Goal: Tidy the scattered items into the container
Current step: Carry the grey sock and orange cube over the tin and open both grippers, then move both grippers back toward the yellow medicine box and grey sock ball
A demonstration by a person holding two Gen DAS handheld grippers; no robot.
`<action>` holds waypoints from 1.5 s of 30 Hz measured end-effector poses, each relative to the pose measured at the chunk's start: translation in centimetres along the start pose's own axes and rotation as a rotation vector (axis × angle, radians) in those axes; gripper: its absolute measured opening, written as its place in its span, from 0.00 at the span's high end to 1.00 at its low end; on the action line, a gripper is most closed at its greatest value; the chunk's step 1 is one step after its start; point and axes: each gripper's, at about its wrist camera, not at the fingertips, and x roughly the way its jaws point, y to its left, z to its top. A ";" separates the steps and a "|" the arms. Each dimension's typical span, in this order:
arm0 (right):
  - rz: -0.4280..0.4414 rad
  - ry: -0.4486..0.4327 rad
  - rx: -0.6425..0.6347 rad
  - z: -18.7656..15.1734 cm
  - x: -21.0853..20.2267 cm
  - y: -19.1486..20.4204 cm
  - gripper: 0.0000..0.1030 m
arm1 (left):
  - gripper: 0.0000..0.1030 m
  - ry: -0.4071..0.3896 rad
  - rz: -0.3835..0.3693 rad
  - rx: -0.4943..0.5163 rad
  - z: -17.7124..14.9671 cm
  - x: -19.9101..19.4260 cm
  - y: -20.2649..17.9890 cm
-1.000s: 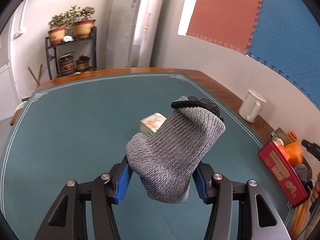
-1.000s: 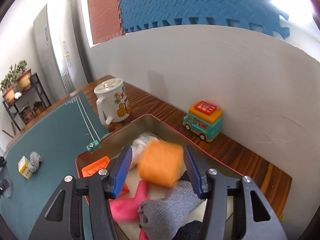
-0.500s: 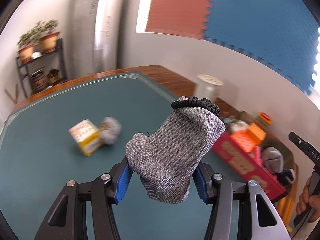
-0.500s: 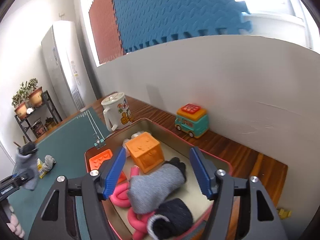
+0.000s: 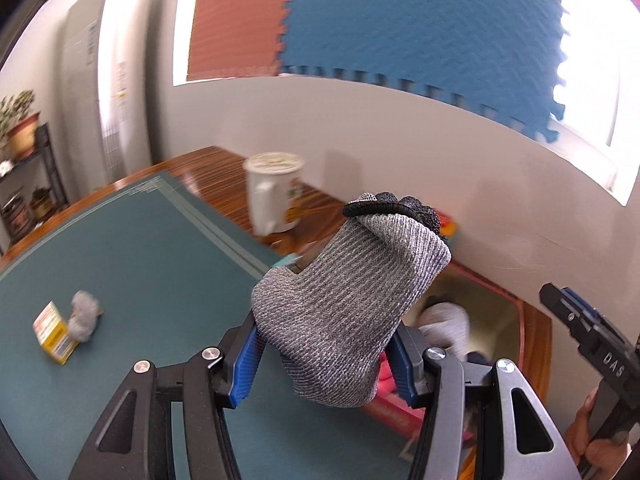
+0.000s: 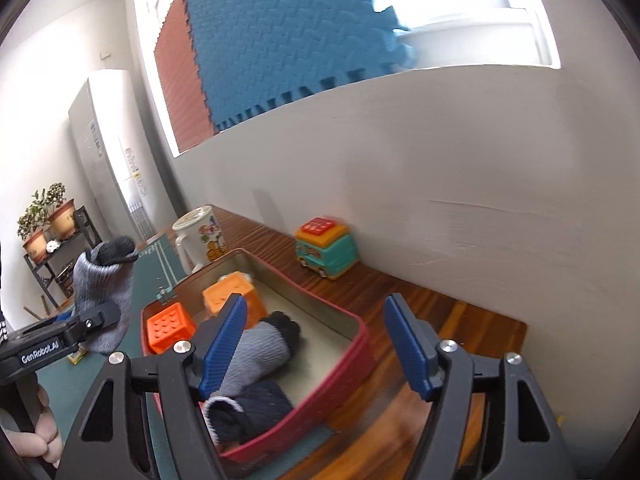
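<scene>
Sock (image 5: 352,304) — grey, cuff pointing up — is being pinched by the left gripper (image 5: 324,364) beside the red-rimmed container (image 6: 352,344) (lying to its right); right gripper (image 6: 316,344) is hovering spread, empty.

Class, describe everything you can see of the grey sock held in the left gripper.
The sock is grey ribbed knit with a black cuff or toe end at its top. It stands upright and folded, bulging above the left gripper, whose blue pads clamp its lower part from both sides. It hangs in the air, touching nothing else, beside the red tin, as the right wrist view shows.
</scene>
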 end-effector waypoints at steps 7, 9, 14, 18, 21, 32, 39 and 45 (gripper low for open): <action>-0.009 0.003 0.014 -0.2 0.0 -1.3 0.28 | 0.26 0.015 -0.041 0.025 0.5 1.6 -2.1; -0.006 0.007 0.016 -0.3 0.0 -1.4 0.28 | 0.22 0.023 -0.050 0.026 0.5 2.0 -2.3; 0.004 0.014 0.022 -0.6 0.3 -1.3 0.28 | 0.22 0.040 -0.067 0.017 0.4 2.9 -2.3; 0.019 0.016 0.014 -0.7 0.3 -0.5 0.28 | 0.22 0.047 -0.053 -0.047 0.3 2.6 0.0; 0.029 0.016 0.005 -0.7 0.2 0.2 0.27 | 0.22 0.052 -0.044 -0.077 0.1 2.4 1.4; 0.092 0.004 -0.045 -0.9 -0.8 4.6 0.24 | 0.22 0.060 0.007 -0.140 -1.8 0.6 5.9; 0.166 0.023 -0.097 -1.6 -0.6 8.9 0.23 | 0.21 0.054 0.076 -0.215 -3.4 -1.3 10.7; 0.225 0.065 -0.137 -3.1 0.2 12.7 0.22 | 0.21 0.054 0.162 -0.317 -5.1 -2.7 16.6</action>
